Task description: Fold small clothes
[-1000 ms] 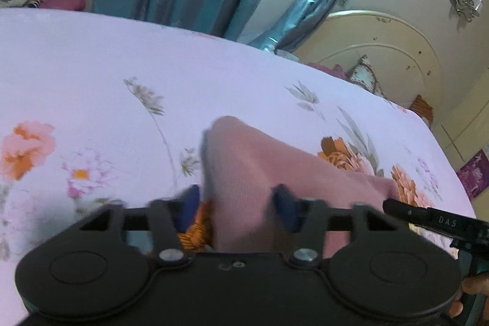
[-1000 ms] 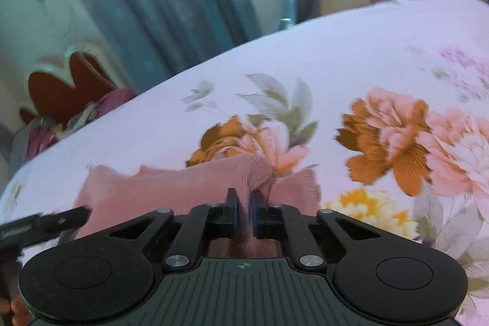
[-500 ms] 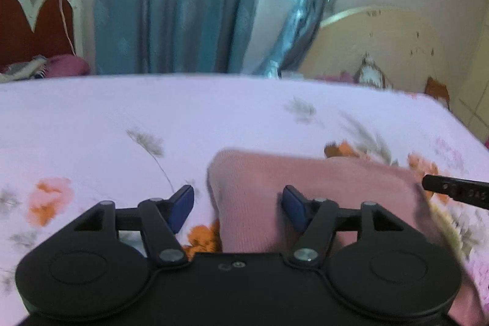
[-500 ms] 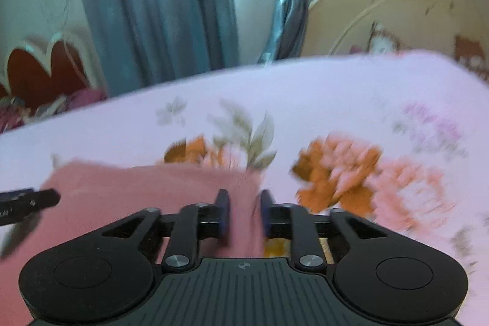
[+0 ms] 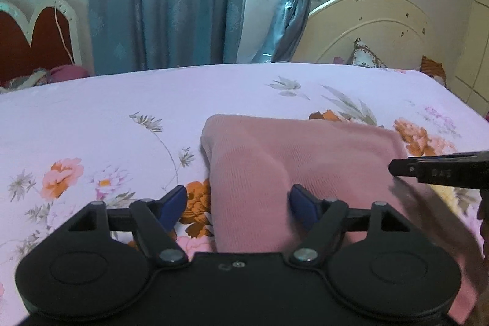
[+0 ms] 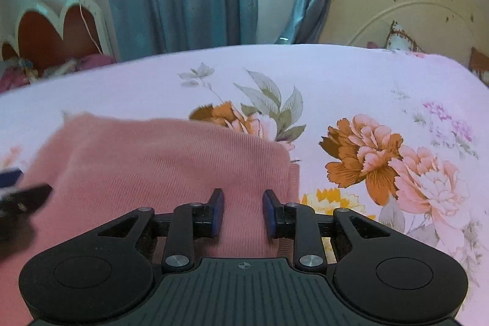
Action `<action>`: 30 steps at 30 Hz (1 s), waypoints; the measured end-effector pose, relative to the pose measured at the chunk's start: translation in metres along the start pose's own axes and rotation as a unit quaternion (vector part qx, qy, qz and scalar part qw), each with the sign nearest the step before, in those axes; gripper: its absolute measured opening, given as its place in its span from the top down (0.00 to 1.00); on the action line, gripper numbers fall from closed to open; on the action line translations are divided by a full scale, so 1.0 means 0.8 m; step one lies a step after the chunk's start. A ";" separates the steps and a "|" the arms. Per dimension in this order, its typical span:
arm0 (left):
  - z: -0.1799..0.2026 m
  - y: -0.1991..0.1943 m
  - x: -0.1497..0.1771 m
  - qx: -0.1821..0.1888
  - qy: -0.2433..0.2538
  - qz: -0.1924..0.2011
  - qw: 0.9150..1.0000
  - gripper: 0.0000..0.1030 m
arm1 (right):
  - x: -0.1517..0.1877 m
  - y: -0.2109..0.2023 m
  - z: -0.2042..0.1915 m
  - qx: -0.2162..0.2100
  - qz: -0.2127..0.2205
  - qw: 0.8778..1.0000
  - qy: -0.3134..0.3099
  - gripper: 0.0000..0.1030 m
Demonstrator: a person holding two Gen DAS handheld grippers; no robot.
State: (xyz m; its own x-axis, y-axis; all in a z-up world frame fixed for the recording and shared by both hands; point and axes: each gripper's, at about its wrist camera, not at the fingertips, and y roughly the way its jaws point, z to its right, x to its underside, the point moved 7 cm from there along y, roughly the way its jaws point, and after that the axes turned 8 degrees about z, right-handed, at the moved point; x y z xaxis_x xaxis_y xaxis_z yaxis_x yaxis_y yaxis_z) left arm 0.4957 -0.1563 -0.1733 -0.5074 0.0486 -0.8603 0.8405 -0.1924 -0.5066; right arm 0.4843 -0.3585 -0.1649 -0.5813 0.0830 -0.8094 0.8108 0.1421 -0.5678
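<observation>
Both let go: my left hand-held gripper has just spread wide, right hand-held gripper parted, pads clear of the folded pink garment now flat on the bed, fold placed.

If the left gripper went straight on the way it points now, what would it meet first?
Most likely the pink knit garment, which lies between the open jaws of the left gripper and just ahead. Beyond is the floral bedsheet. Depth is uncertain.

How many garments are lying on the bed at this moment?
1. A single pink knit garment lies folded on the floral bedsheet, just ahead of both grippers. Its near edge is hidden behind them, so anything there can't be ruled out.
</observation>
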 end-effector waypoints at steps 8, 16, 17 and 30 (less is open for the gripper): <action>0.003 -0.021 0.014 -0.011 0.005 -0.017 1.000 0.29 | 0.045 -0.039 -0.024 -0.003 -0.022 0.998 -0.052 0.74; 0.010 -0.052 0.015 0.005 0.005 -0.028 1.000 0.30 | 0.052 -0.102 -0.029 -0.012 -0.003 0.999 -0.047 0.74; 0.011 -0.058 0.019 0.009 0.005 -0.029 1.000 0.30 | 0.060 -0.112 -0.031 -0.013 -0.006 0.999 -0.050 0.74; 0.011 -0.074 0.080 0.049 0.001 -0.078 0.996 0.25 | 0.132 -0.145 0.005 0.050 -0.054 0.997 0.005 0.74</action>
State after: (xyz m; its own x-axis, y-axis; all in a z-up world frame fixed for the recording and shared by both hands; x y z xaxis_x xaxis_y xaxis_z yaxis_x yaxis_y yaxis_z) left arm 0.4118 -0.1505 -0.1975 -0.6294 0.0868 -0.7722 0.7294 -0.2767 -0.6257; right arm 0.3291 -0.3702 -0.1849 -0.6666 0.0824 -0.7408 0.7452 0.0509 -0.6649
